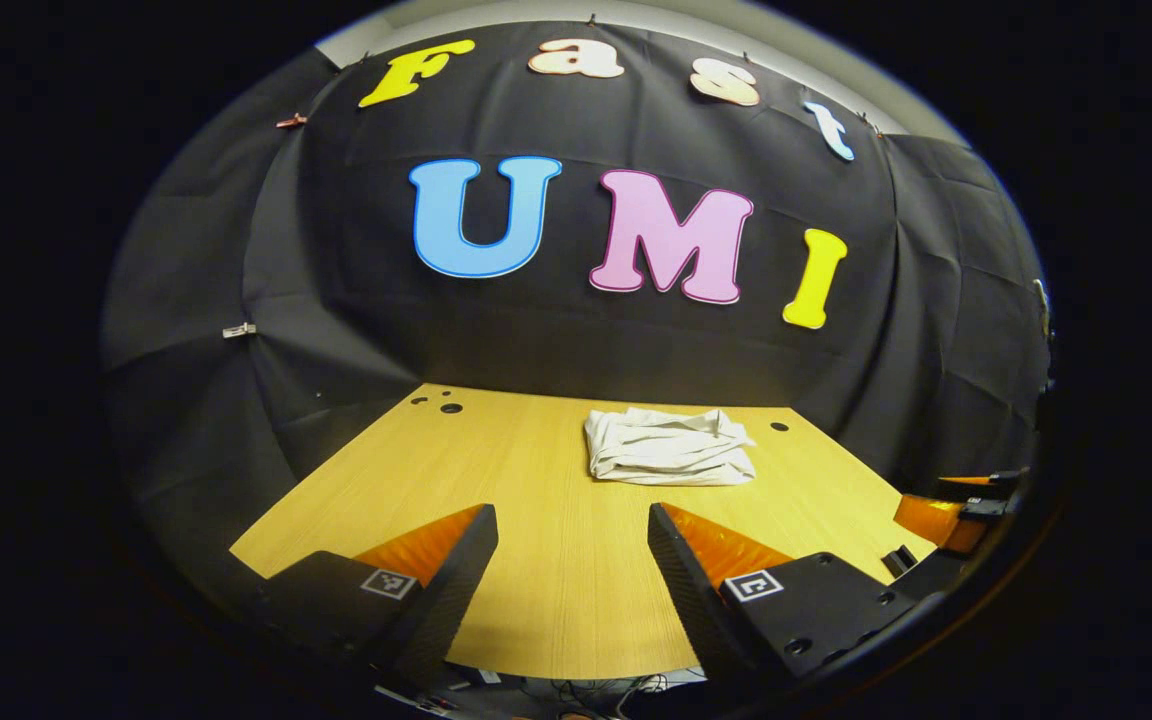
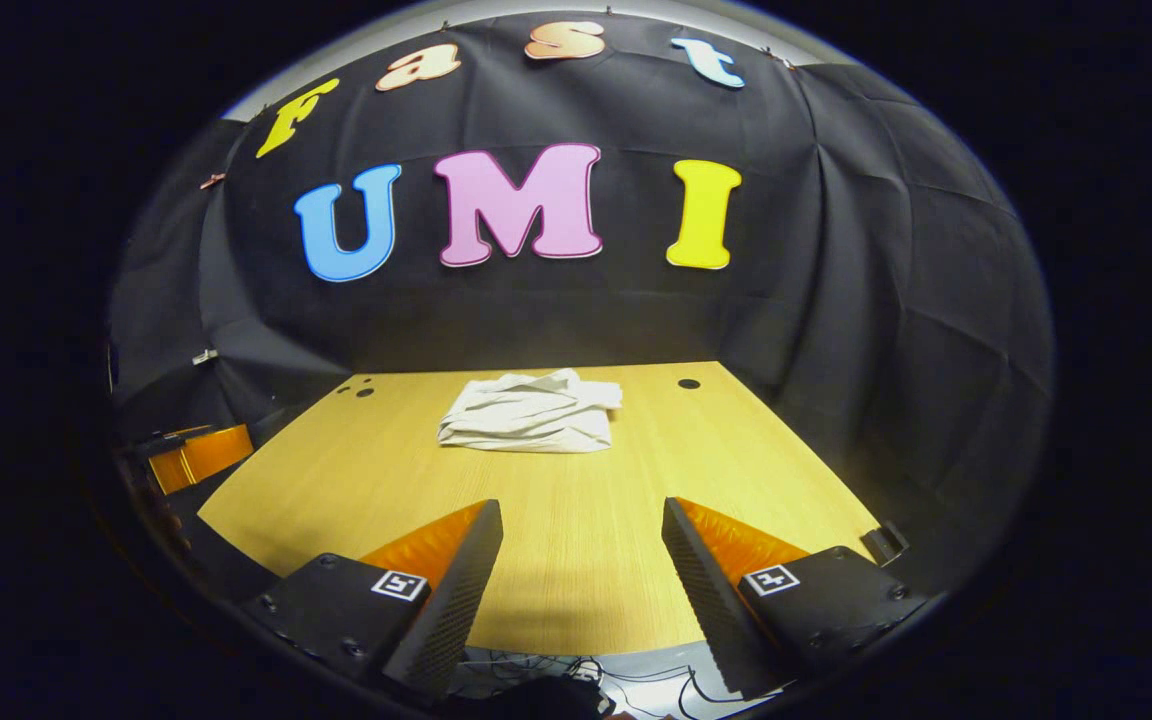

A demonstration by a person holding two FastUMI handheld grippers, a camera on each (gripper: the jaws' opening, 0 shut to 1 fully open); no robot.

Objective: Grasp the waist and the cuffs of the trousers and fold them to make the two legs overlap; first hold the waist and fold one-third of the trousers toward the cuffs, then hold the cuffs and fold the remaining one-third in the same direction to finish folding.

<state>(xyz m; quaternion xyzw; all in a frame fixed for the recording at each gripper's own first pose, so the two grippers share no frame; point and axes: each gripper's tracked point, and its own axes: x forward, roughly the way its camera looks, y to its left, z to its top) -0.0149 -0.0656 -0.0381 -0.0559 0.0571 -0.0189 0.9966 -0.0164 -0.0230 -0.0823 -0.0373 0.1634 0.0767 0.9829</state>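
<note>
both tongs (image 1: 572,520) (image 2: 582,515) gape empty, folded trousers (image 1: 668,447) (image 2: 533,411) lying well ahead.

No legible text stands on anything here; the small square markers (image 1: 388,583) on the gripper bodies, at 6 o'clock, carry only coded patterns.

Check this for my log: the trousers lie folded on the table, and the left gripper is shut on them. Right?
Not quite. The trousers do lie folded on the table, but the left gripper is open and apart from them, near the front edge, as the left gripper view shows.
</note>
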